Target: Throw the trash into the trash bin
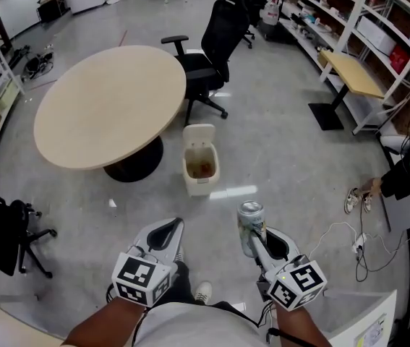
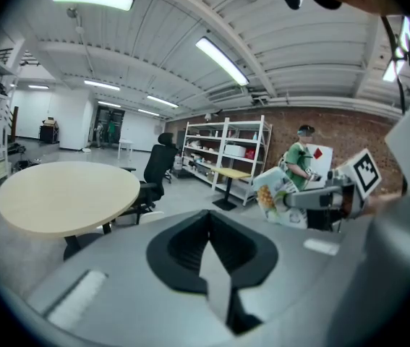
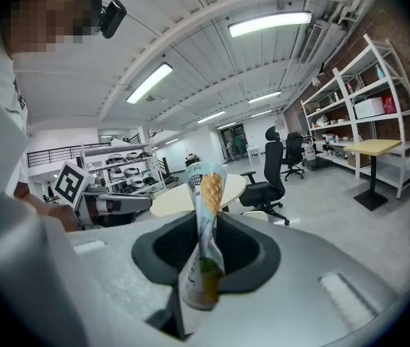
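**Can in hand, bin ahead on the floor**

My right gripper [image 1: 252, 238] has its fingers clenched on the silver-topped metal drink can with a pineapple print [image 1: 250, 219]. They grip it low on the body, so the top stands upright above them. My left gripper [image 1: 168, 234] has its fingers pressed together with nothing between them.

The cream plastic trash bin with its lid flipped up [image 1: 199, 185] stands on the grey floor ahead. It is just beside the round beige tabletop [image 1: 110, 103] and well apart from the can (something reddish already lies inside).

I judge the can to be light and thin-walled. In the right gripper view it looks pinched in where the fingers press, so it will give rather than slip. Its smooth printed skin could slide if the squeeze eased. The low mid-body hold suits it, and I would keep that hold rather than shift to the rim. Once over the opening, letting go should be enough for it to drop straight in.
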### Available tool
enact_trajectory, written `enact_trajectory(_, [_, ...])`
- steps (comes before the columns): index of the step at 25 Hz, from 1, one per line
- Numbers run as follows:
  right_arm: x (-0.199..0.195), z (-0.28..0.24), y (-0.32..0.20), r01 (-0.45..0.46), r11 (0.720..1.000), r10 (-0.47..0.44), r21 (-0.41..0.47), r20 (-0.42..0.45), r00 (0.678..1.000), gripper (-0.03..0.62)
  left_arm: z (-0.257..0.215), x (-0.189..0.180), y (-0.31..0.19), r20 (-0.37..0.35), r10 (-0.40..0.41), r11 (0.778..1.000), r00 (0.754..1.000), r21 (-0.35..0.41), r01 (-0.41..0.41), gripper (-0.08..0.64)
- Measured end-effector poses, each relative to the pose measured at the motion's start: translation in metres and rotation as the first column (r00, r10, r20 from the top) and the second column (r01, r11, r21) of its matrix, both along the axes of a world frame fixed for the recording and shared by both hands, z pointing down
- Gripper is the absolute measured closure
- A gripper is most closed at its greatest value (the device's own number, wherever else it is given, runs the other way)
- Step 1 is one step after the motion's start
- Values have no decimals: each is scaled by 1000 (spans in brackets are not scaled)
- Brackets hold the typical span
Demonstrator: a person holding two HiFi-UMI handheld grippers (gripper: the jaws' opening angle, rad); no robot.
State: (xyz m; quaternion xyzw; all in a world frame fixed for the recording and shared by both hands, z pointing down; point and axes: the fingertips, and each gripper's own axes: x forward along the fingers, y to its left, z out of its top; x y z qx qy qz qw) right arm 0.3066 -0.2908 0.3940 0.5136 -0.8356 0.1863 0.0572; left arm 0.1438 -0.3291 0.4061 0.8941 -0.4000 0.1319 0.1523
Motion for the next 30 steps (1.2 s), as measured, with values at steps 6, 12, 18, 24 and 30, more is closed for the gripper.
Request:
enact_trajectory(6, [-9, -2, -38, 5, 1000, -5, 5, 2, 1000, 512, 0, -11, -33, 8, -10, 1000, 1000, 9, 10, 552])
enact_trajectory(12, [-18, -10, -84, 6, 1000, -6, 5, -11, 1000, 512, -4, -24, -75, -7, -26, 1000, 1000, 2, 26, 552])
enact_trajectory(18, [-35, -19, -122, -2, 1000, 2, 16, -34, 999, 512, -12, -35, -116, -35, -9, 1000, 999, 18, 9, 552])
enact_trajectory(24, [-47, -25, -150, -21, 1000, 22, 23, -42, 999, 512, -15, -52, -153, -41, 8, 999, 999, 34, -7, 552])
enact_trajectory(30, [-57, -34, -172, -40, 998, 43, 50, -61, 997, 512, -15, -59, -176, -42, 41, 998, 998, 47, -39, 552])
